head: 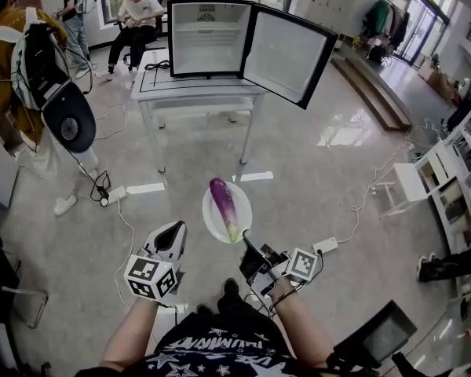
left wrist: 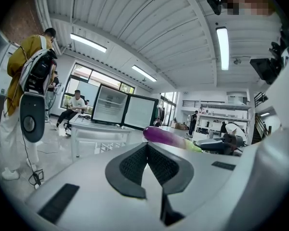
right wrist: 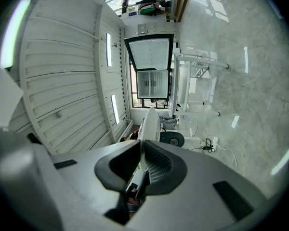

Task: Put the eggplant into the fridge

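Nearest you: L gripper (head: 175,230) sits low at your left, jaws pressed together w/ nothing between them; its own view shows the pads (left wrist: 135,163) meeting tip to tip. Its marker cube (head: 151,277) faces up at you.

R gripper (head: 246,239) is just beside it on your right, turned on its side. Its jaws pinch the near rim of a white plate (head: 213,220). In the R gripper view the plate (right wrist: 150,121) shows edge-on, running up from between the pads.

The eggplant (head: 224,199) lies on that plate lengthwise, purple end away from you, green stem end toward the R gripper's tips. The plate is up off the glossy floor (head: 298,203), carried by the rim only. From the L gripper view the eggplant (left wrist: 166,136) shows just past the jaw tips, to their right.

Further out: white cables and a power strip (head: 324,246) on the floor.

Beyond, well apart from the plate: a white table (head: 196,91) w/ the small fridge (head: 208,38) on top, door (head: 286,53) swung wide to your right, interior lit, shelves bare.

Farthest: a person w/ a backpack rig (head: 27,69) standing at left, another person seated (head: 137,14) behind the table.
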A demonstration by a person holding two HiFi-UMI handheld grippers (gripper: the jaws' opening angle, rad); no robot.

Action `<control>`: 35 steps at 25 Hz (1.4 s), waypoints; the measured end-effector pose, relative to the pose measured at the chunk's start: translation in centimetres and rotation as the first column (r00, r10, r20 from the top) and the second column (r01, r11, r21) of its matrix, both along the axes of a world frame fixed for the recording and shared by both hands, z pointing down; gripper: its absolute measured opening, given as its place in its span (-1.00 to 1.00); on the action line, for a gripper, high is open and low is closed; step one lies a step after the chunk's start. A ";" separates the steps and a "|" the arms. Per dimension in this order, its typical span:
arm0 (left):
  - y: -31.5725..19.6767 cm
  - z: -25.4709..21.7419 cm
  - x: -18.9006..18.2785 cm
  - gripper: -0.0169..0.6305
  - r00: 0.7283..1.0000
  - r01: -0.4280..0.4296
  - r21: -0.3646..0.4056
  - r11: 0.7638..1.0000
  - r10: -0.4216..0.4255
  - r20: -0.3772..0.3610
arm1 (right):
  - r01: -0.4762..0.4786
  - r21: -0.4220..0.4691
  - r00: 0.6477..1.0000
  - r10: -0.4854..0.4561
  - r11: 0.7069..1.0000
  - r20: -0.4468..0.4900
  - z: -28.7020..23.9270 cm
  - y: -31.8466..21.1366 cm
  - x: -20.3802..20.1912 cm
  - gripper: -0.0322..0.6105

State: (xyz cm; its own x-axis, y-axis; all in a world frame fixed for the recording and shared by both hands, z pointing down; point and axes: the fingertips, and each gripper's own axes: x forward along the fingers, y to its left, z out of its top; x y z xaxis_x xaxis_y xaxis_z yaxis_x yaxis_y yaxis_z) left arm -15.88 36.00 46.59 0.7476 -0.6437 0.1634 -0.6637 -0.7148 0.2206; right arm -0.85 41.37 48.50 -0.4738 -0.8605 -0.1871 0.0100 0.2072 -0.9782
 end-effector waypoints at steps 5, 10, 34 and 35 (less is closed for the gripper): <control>0.2 0.2 -1.1 -0.92 1.000 0.005 -0.003 1.000 -0.005 -0.005 | -0.014 -0.001 1.000 0.014 1.000 0.003 0.1 0.4 -0.6 -0.82; 0.7 0.8 -1.6 -0.92 1.000 0.010 -0.018 1.000 -0.010 -0.011 | -0.012 -0.011 1.000 0.012 1.000 0.008 0.4 0.9 -1.4 -0.82; -9.3 1.2 0.6 -0.92 0.991 0.130 -0.005 0.991 -0.130 0.025 | 0.091 0.031 0.995 -0.092 0.995 0.037 0.3 -12.4 3.0 -0.82; -10.2 1.1 0.9 -0.92 0.991 0.135 -0.004 0.991 -0.135 0.024 | 0.094 0.032 0.995 -0.095 0.995 0.037 0.2 -13.4 3.4 -0.82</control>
